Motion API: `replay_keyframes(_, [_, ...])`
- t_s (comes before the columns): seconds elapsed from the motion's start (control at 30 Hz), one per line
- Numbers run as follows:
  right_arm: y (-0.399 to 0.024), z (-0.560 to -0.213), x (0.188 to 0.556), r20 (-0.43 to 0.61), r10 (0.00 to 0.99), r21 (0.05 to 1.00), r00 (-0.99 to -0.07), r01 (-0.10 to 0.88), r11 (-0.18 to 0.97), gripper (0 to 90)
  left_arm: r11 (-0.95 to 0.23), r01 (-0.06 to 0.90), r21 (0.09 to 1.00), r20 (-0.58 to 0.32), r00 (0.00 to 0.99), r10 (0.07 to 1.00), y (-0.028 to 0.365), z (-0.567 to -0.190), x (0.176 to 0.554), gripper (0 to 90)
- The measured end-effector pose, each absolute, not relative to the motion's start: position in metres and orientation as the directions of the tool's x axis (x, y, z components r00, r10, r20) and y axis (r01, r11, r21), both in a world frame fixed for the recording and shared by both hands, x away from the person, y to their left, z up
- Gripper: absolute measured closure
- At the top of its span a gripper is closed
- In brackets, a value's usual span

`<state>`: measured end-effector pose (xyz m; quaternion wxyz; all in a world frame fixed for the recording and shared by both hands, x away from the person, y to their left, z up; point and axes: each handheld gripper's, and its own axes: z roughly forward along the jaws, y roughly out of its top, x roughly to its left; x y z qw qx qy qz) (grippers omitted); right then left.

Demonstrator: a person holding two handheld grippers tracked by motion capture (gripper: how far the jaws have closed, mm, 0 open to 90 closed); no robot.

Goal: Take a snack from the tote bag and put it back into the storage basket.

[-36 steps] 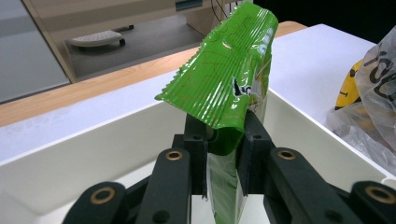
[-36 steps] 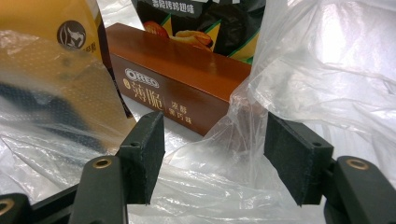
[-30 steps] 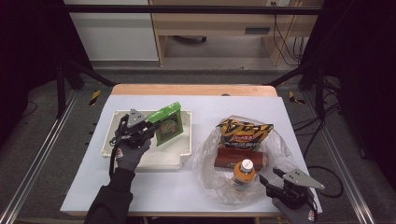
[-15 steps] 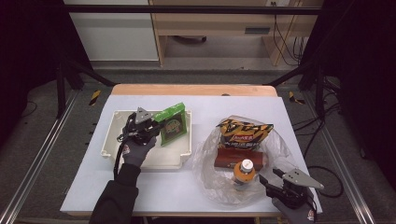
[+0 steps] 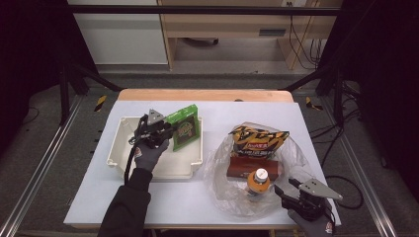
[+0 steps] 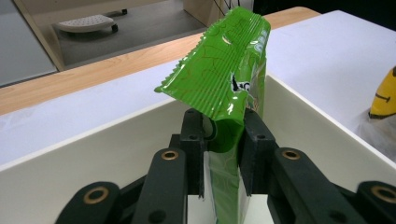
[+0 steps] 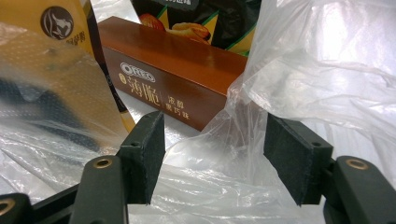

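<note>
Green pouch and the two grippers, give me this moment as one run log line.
left gripper: jaws easing open, green pouch between them over white tray | right gripper: open at clear plastic bag | bag contents: brown box

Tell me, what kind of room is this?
Probably a lab or workshop set up for filming. A white table stands inside a black metal frame, cables trail across the grey floor, and gloved hands work hand-held grippers: the left gripper over a white tray.
</note>
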<state>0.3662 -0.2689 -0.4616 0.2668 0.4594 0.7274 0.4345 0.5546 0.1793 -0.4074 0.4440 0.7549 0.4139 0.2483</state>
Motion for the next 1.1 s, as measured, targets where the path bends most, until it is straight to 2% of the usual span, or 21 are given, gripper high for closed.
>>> replay_keyframes(0.37, [-0.269, -0.462, 0.366, 0.013, 0.9, 0.876, -0.436, 0.439, 0.2, 38.6, -0.225, 0.426, 0.876, -0.02, 0.498, 0.867, 0.181, -0.414, 0.563, 64.9])
replay_keyframes(0.53, [-0.268, -0.462, 0.366, 0.011, 0.899, 0.876, -0.437, 0.438, 0.202, 38.6, -0.234, 0.432, 0.871, -0.017, 0.502, 0.865, 0.184, -0.414, 0.562, 53.6])
replay_keyframes(0.67, [-0.268, -0.462, 0.366, 0.009, 0.899, 0.875, -0.438, 0.438, 0.205, 38.6, -0.243, 0.429, 0.87, -0.006, 0.502, 0.865, 0.185, -0.413, 0.558, 50.1])
replay_keyframes(0.87, [-0.268, -0.462, 0.366, 0.009, 0.899, 0.875, -0.438, 0.438, 0.205, 38.6, -0.232, 0.443, 0.866, -0.013, 0.484, 0.875, 0.189, -0.419, 0.555, 50.6])
replay_keyframes(1.03, [-0.268, -0.462, 0.366, 0.009, 0.9, 0.875, -0.436, 0.439, 0.204, 38.7, -0.243, 0.457, 0.856, -0.007, 0.478, 0.878, 0.187, -0.426, 0.557, 66.8])
replay_keyframes(1.1, [-0.268, -0.462, 0.366, 0.009, 0.9, 0.876, -0.436, 0.438, 0.204, 38.7, -0.239, 0.457, 0.857, -0.008, 0.474, 0.88, 0.186, -0.426, 0.557, 70.0])
